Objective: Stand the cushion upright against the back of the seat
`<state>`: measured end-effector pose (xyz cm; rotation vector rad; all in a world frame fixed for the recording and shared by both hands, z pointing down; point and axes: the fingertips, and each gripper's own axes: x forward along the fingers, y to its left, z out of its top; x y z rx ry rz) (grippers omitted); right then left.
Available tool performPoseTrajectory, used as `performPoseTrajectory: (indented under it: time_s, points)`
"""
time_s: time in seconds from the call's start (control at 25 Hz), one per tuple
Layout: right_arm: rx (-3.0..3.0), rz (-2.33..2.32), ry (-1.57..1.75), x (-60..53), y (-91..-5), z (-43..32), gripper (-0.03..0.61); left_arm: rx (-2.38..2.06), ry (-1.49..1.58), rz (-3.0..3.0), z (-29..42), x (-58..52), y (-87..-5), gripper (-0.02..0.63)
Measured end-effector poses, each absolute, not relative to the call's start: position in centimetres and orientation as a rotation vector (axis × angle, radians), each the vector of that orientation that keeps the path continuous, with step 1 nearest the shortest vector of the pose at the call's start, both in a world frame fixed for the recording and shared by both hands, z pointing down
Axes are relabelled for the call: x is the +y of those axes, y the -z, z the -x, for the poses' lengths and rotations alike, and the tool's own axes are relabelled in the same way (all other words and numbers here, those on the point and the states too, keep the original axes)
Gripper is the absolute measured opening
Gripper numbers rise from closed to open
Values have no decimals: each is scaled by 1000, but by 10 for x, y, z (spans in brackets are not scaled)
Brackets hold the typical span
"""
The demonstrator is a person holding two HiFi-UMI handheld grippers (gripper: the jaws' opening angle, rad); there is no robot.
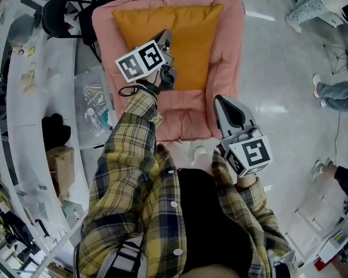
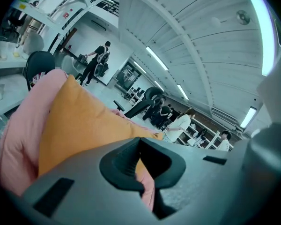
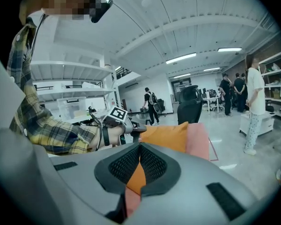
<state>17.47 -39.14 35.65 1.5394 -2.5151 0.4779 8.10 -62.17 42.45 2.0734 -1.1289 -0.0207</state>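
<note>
The orange cushion [image 1: 191, 39] rests against the back of the pink padded seat [image 1: 185, 117], its top edge near the seat's top. From the left gripper view, the cushion [image 2: 79, 125] leans on the pink back [image 2: 18, 139]. My left gripper [image 1: 165, 37] hovers over the cushion's left part, jaws shut [image 2: 139, 143] with nothing between them. My right gripper [image 1: 219, 101] is at the seat's front right, pointing at the cushion [image 3: 166, 136], and its jaws [image 3: 139, 147] are shut and empty. In the right gripper view, the left gripper [image 3: 133, 128] is beside the cushion.
A black chair [image 1: 61, 16] stands behind the seat's left corner. A white worktable [image 1: 46, 97] along the left carries a clear plastic box [image 1: 93, 103] and a cardboard box [image 1: 61, 164]. People's legs [image 1: 336, 91] are on the floor at right. An office chair [image 3: 189, 104] stands further off.
</note>
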Motion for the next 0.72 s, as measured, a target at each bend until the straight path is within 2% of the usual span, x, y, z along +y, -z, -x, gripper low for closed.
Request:
performPoseTrajectory:
  time_s: [0.72]
  points:
    - [-2673,-1364,-345,-205,-321,-174,17,-1178,98,-2260,-73,-286,-340,3]
